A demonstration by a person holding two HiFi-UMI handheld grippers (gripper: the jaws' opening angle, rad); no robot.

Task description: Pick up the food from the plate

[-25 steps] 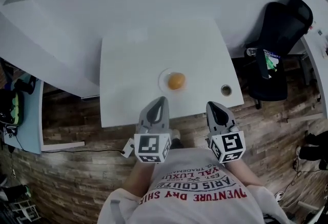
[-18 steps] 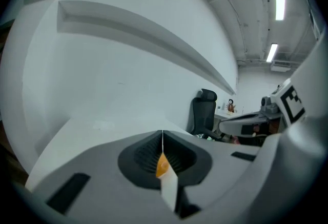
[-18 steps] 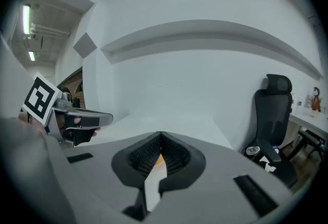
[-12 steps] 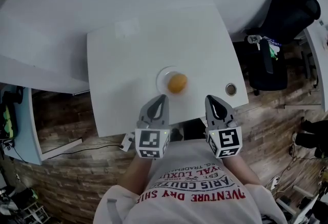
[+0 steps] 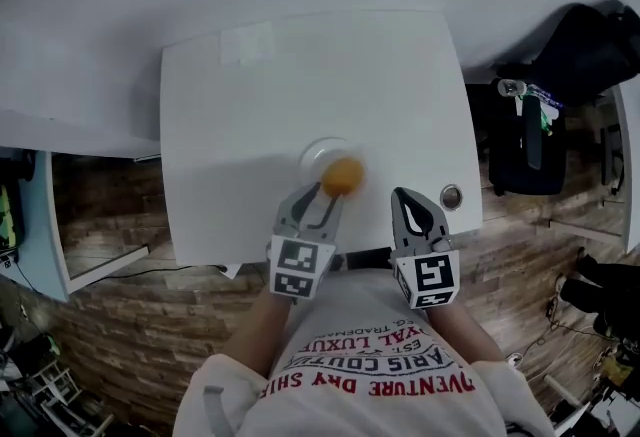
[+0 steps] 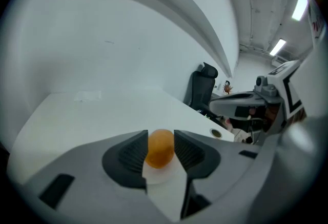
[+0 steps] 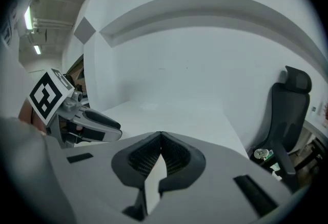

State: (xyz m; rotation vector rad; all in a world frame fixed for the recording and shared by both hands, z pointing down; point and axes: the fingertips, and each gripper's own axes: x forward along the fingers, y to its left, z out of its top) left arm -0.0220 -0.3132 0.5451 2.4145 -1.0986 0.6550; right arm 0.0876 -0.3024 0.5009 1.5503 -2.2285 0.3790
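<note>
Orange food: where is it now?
Head view, centre: the orange food sits on the plate near the front edge of the table, at the tips of the left claw, whose jaws are opening with it between them.

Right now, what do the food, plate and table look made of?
Food: smooth orange skin, faint sheen; possibly fruit, unclear. Plate: plain white, shallow; ceramic or plastic, can't tell. Table: flat, uniform matte white, likely laminate.
</note>
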